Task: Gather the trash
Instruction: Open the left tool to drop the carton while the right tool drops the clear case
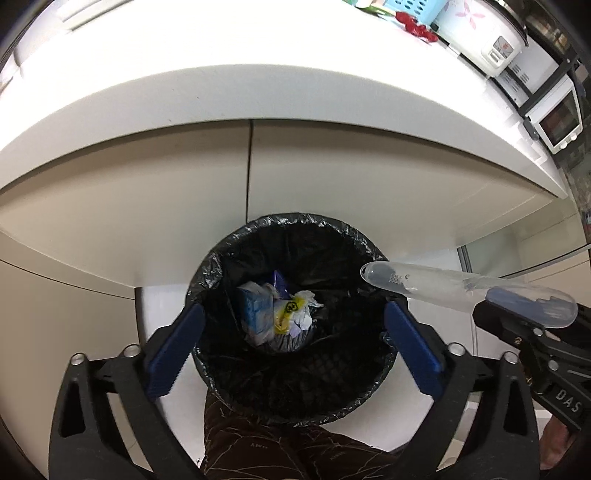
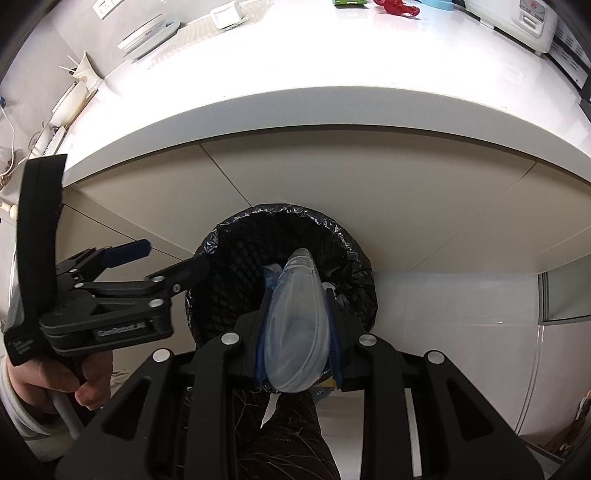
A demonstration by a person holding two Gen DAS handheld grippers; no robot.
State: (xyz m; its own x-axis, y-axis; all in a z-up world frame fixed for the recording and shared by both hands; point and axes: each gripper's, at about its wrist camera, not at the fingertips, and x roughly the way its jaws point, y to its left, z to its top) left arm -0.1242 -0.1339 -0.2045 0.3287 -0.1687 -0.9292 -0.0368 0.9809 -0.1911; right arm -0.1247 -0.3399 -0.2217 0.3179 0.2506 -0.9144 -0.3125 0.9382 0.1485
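Left wrist view: trash bin [image 1: 295,321], round, mesh-walled, lined w/ crinkled glossy black bag, is standing on pale floor against beige cabinet doors [image 1: 166,177] under a white smooth desk [image 1: 221,85]. Inside bin, at the bottom: blue carton [image 1: 255,308], crumpled white paper/plastic w/ yellow print [image 1: 295,314], dark blue wrapper scrap [image 1: 279,282]. Left gripper [image 1: 293,347] is pointing steeply down over the bin mouth; jaws are standing wide, blue ribbed pads either side of the opening, nothing between them. Clear plastic case [image 1: 443,288], long, rounded, translucent, is reaching in from the right over the bin rim, its far end clamped in the right gripper [image 1: 517,314].

Right wrist view: right gripper [image 2: 297,354] is pointing steeply down at the bin [image 2: 240,266]; jaws are standing narrow, blue pads pressing both sides of the clear plastic case [image 2: 295,325], which is hanging tip-forward above the bin opening, not yet inside. Left gripper [image 2: 171,262], black w/ blue pads, is sitting at left of bin, jaws spread; person's hand [image 2: 66,384] is gripping its handle, black strap [image 2: 37,221] rising above it. Dark patterned trouser leg [image 2: 284,435] is showing below the bin.

Far desk edge: red item [image 2: 397,7], white rice cooker w/ pink flower print [image 1: 480,33], blue perforated basket [image 1: 410,7], white toaster oven [image 1: 554,118] further right. Stacked plates [image 2: 147,35] at back left.
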